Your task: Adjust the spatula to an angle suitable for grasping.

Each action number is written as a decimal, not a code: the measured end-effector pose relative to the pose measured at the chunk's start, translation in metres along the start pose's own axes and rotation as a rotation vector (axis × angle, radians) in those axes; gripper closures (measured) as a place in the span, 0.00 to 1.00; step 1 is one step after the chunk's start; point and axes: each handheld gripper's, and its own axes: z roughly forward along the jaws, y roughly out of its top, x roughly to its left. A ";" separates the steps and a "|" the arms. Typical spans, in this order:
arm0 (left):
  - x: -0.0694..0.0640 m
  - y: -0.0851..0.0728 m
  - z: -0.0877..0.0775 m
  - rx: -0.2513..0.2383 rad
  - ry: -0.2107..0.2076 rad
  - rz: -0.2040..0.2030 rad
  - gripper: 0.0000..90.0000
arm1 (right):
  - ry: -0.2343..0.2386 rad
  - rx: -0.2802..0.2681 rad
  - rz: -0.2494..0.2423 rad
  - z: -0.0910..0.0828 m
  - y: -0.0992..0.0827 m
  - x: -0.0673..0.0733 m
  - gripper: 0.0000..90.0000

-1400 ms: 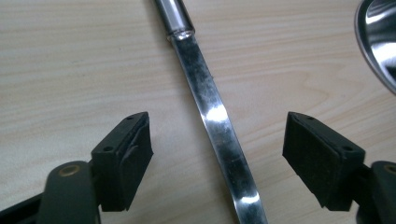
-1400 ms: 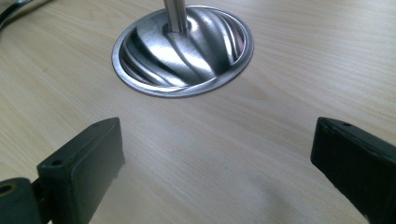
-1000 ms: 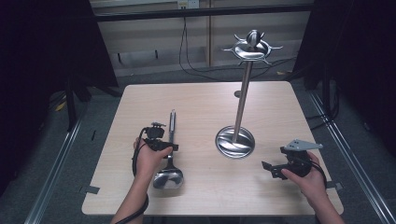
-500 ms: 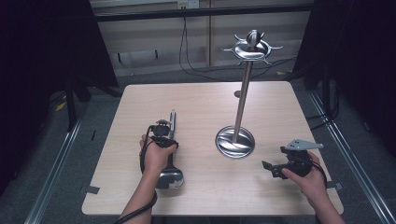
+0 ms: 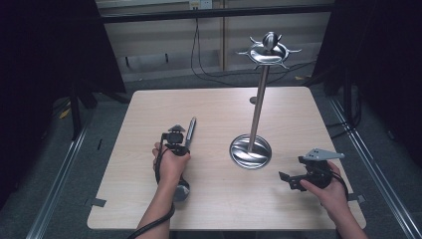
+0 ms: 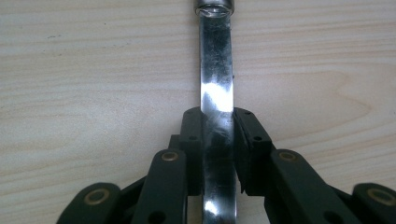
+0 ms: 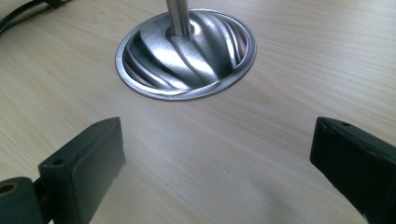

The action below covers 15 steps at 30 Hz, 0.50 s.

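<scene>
1. The table (image 5: 149, 199) has a light wooden top with fine grain and rounded corners. It stands on a grey floor.

2. Metal rails (image 5: 59, 194) run along the floor at the left and right sides of the table, and dark curtains close the room at both sides. Behind the table there is a pale wall with black cables (image 5: 199, 55) hanging down.

3. The ladle (image 6: 215, 88) lies flat on the table at about 8 o'clock from the table centre. Its handle points toward 12 o'clock and its bowl is near the person's left wrist.

4. The left gripper (image 6: 217, 154) has just been closing its jaws, and now they are clamped on the flat steel handle of the ladle, one pad on each side. In the high view, the left hand (image 5: 170, 167) covers the middle part of the ladle.

5. The stand (image 5: 256, 119) is a steel pole on a round, ribbed base at about 4 o'clock from the table centre. Its top has a ring with small hooks.

6. The right gripper (image 7: 217, 172) rests near the table edge at about 5 o'clock, well apart from the ladle. Its jaws stand wide and released, with only bare wood between them, and they face the base of the stand.
</scene>
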 end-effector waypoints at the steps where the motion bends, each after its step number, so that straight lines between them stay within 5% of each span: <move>1: 0.000 0.000 0.000 0.008 -0.015 0.009 0.84 | 0.001 -0.004 -0.002 0.000 0.000 -0.001 0.03; 6: 0.004 -0.001 -0.004 0.002 -0.066 0.024 0.84 | -0.002 -0.008 0.006 -0.001 0.000 -0.001 0.03; 8: 0.008 -0.003 -0.010 -0.040 -0.115 0.036 0.84 | 0.000 -0.008 0.003 0.000 0.000 -0.001 0.03; 11: 0.010 -0.004 -0.017 -0.073 -0.137 0.076 0.84 | 0.005 -0.007 0.002 0.000 0.000 -0.001 0.03; 15: 0.014 -0.005 -0.038 -0.183 -0.187 0.068 0.84 | 0.005 -0.008 0.006 0.001 0.000 0.001 0.03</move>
